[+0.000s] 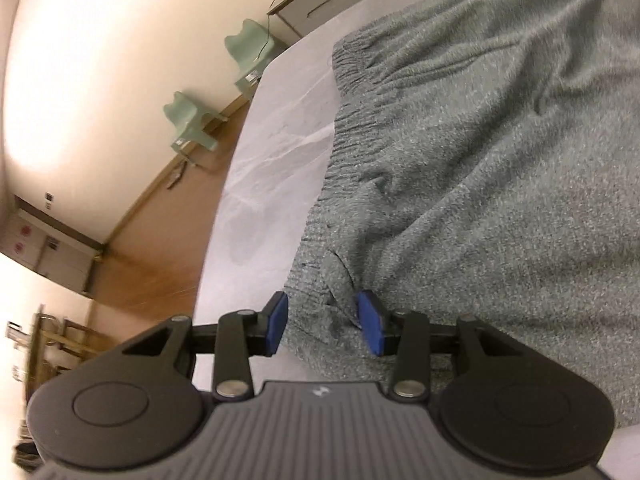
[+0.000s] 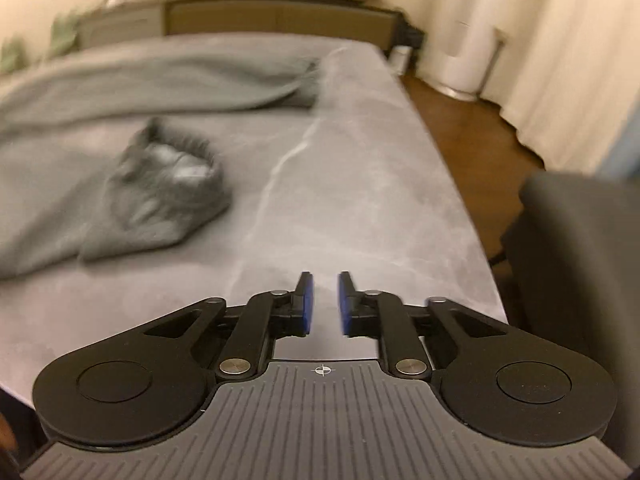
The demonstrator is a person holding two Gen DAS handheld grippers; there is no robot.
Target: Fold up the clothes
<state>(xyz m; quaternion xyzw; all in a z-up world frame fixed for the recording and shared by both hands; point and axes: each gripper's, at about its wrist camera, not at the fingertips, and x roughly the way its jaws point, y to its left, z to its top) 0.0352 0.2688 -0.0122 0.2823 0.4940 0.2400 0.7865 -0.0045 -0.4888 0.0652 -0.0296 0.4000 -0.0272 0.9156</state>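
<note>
Left gripper (image 1: pixel 324 322) | straddles sweater (image 1: pixel 480 160) hem corner | pads apart

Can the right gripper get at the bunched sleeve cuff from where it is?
Probably yes. The right gripper is empty, jaws slightly apart, over bare table; the cuff lies ahead to its left with nothing between.

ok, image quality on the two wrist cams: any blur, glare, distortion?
Left wrist view: mostly sharp on the grey knit garment, the wall blown out by warm glare, strong fisheye bend along the table edge. Right wrist view: motion blur smears the garment's cuff and background, while the right gripper stays crisp.
</note>
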